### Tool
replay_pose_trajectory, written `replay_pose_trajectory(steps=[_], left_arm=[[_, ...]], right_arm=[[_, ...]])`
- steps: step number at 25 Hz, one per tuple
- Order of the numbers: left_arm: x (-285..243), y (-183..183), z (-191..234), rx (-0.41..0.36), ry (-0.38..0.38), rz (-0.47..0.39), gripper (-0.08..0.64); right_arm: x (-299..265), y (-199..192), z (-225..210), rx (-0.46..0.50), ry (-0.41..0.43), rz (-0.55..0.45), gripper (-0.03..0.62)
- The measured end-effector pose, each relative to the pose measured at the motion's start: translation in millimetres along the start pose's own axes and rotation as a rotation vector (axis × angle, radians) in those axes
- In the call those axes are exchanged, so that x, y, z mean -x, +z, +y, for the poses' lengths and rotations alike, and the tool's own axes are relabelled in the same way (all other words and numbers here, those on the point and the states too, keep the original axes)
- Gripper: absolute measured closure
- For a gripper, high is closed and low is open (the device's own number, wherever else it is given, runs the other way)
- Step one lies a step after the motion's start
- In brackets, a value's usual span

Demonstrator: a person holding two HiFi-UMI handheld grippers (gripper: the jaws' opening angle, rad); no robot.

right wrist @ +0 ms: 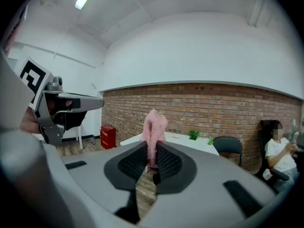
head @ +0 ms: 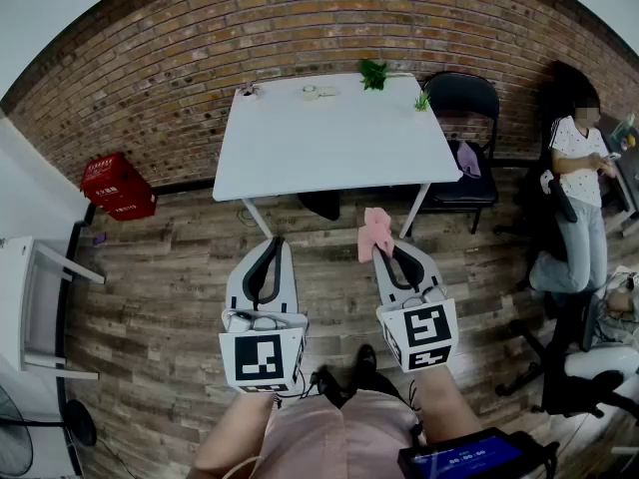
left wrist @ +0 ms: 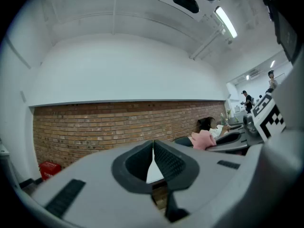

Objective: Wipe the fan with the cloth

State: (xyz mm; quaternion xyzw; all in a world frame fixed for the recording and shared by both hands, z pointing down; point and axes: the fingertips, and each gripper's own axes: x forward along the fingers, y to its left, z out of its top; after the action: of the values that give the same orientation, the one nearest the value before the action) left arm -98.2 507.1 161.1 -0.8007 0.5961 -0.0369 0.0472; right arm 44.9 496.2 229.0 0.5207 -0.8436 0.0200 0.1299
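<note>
Right gripper (head: 385,254) jaws pinch the pink cloth (head: 375,232); left gripper (head: 271,245) closed, empty. Person should turn toward fan (head: 12,447) and keep the grip firm.

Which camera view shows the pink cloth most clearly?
The right gripper view: the cloth stands close and central, pinched in the right claw. The head view shows it small; the left gripper view shows only a pink lump.

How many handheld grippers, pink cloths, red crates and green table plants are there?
2 grey handheld grippers: left gripper, right gripper
1 pink knitted cloth
1 red plastic crate
2 small green plants on the white table
Total: 6
</note>
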Motion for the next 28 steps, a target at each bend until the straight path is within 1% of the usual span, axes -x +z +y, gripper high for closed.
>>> replay_pose_trajectory(steps=[7, 10, 11, 12, 13, 15, 19, 24, 28], left_arm=[[-5.7, -4.1, 0.9, 0.001, -0.004, 0.013, 0.541], [-10.2, -5.6, 0.8, 0.014, 0.003, 0.007, 0.540], [-12.6, -5.9, -0.1, 0.017, 0.000, 0.004, 0.503], [-15.5, -6.9, -1.7, 0.019, -0.010, 0.003, 0.354], [-18.8, -7.8, -3.7, 0.017, -0.023, 0.001, 0.302], [-26.3, -6.9, -7.6, 0.008, -0.029, -0.007, 0.302], [-45.6, -0.7, -17.0, 0.004, -0.004, -0.014, 0.302], [-64.7, 1.0, -20.4, -0.002, 0.047, 0.003, 0.302], [-83.3, -10.4, -18.9, -0.012, 0.054, 0.011, 0.302]], right_arm=[[-5.5, -2.3, -0.8, -0.010, 0.002, 0.007, 0.549], [-7.0, -1.2, -6.1, -0.036, 0.001, -0.016, 0.548], [-7.5, -0.6, -8.2, -0.050, 0.008, -0.026, 0.545], [-8.4, -0.4, -10.3, -0.059, 0.017, -0.032, 0.541], [-9.8, -0.8, -13.0, -0.060, 0.024, -0.034, 0.540], [-13.9, -2.1, -20.9, -0.048, 0.029, -0.030, 0.538], [-25.4, 0.6, -44.9, -0.034, 0.042, -0.031, 0.537], [-40.2, 10.7, -67.6, -0.009, 0.079, -0.042, 0.537], [-65.0, 8.5, -82.9, -0.005, 0.084, -0.044, 0.537]])
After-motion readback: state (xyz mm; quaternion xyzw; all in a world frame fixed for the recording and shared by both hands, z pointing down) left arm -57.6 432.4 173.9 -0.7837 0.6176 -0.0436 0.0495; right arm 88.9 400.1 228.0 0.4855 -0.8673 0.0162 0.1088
